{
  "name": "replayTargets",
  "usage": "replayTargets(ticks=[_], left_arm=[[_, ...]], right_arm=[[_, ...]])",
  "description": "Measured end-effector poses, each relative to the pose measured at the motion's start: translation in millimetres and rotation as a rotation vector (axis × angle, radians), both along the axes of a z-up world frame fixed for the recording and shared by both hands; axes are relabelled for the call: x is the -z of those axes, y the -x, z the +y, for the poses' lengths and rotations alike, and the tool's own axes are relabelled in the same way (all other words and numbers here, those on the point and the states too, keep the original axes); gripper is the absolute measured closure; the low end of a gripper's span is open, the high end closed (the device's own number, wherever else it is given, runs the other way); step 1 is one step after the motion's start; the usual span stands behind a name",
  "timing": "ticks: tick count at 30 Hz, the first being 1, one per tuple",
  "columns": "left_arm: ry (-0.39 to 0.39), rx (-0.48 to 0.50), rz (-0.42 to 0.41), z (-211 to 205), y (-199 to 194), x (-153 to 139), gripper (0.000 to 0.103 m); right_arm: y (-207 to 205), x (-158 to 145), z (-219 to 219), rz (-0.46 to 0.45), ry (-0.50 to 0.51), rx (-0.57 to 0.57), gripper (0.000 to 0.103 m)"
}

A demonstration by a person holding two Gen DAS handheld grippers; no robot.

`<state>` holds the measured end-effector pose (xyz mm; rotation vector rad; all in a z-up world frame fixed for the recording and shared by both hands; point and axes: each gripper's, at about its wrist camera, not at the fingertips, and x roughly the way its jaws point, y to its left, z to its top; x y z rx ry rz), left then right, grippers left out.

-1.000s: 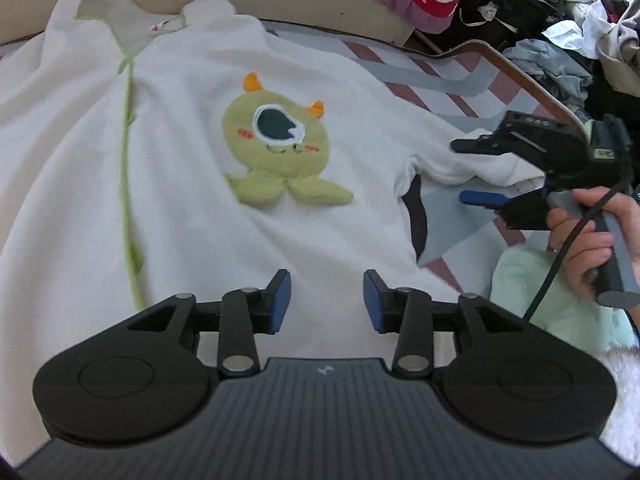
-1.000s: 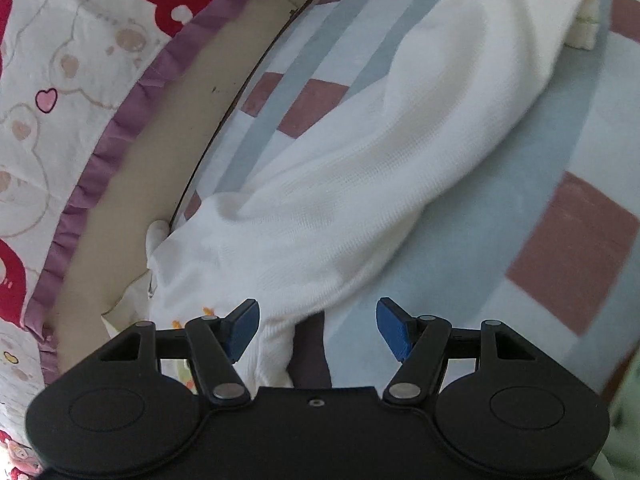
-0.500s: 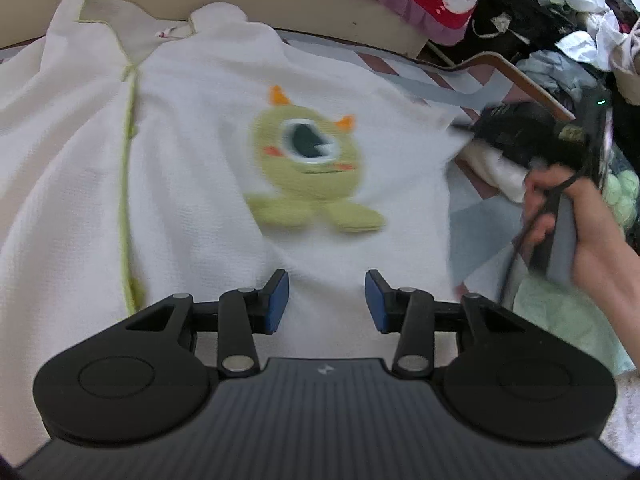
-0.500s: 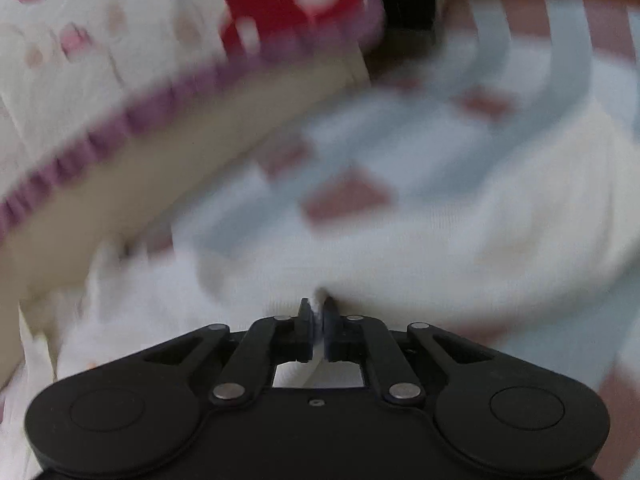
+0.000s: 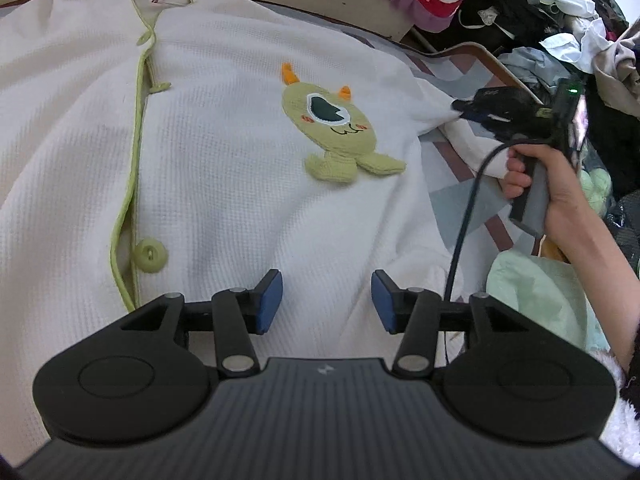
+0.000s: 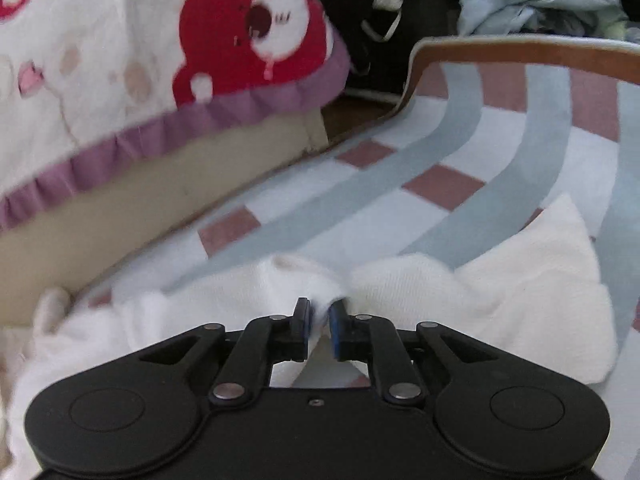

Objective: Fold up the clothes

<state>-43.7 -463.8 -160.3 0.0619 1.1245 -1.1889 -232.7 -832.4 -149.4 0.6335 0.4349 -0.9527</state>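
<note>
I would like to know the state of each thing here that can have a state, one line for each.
White garment: spread flat, front up, not yet folded.
Green button: undone.
Sleeve: bunched, pinched between the right gripper's pads.
Right gripper: jaws opening, cloth between them.
Left gripper: jaws opening, nothing between them, over the garment.
Clothes pile: unfolded, heaped.

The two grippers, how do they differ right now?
The left gripper hangs over the white garment with its jaws wide, opening, nothing between them. The right gripper has its jaws nearly together, easing apart, with the garment's sleeve bunched between them. Both are black with blue pads.
</note>
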Motion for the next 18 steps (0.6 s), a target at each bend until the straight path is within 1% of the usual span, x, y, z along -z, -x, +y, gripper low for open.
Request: replayTargets(ticks=[1,3,4,6,7,9,11,12,13,14,16,17,18], left_arm=[[0.000,-0.002,-0.001,1,1,0,0.053],[-0.005,-0.008,-0.001,2,1,-2,0.053],[-0.008,-0.011,-0.001,2,1,-3,0.053],[-0.020,-0.028,-0.005,3,2,-6,0.052],[-0.036,-0.043,-0.009,4,1,-8,0.048],[-0.081,-0.073,-0.019,4,0,-9,0.046],[-0.097,-0.053,-0.026,3,1,-12,0.046],[-0.098,-0.029,-0.033,3,1,-15,0.046],[-0.098,0.003,-0.047,4,2,-21,0.048],[-0.100,0.034,-0.065,4,3,-27,0.049],[-0.110,0.105,-0.124,4,8,-42,0.050],[-0.113,0.129,-0.151,4,10,-48,0.050],[-0.114,0.143,-0.165,5,11,-54,0.050]], right_arm=[[2,-5,6,-0.022,-0.008,-0.021,0.079],[7,-15,18,-0.067,-0.025,-0.062,0.046],[9,-20,24,-0.089,-0.033,-0.082,0.043],[13,-32,37,-0.139,-0.062,-0.140,0.044],[13,-39,43,-0.171,-0.094,-0.182,0.044],[22,-50,64,-0.245,-0.191,-0.246,0.043],[28,-57,96,-0.313,-0.274,-0.336,0.044],[28,-59,114,-0.322,-0.303,-0.384,0.044],[26,-62,130,-0.296,-0.317,-0.429,0.044],[25,-65,146,-0.257,-0.322,-0.471,0.048],[21,-72,174,-0.165,-0.318,-0.583,0.059],[20,-74,185,-0.123,-0.314,-0.643,0.076],[19,-76,199,-0.066,-0.300,-0.707,0.097]])
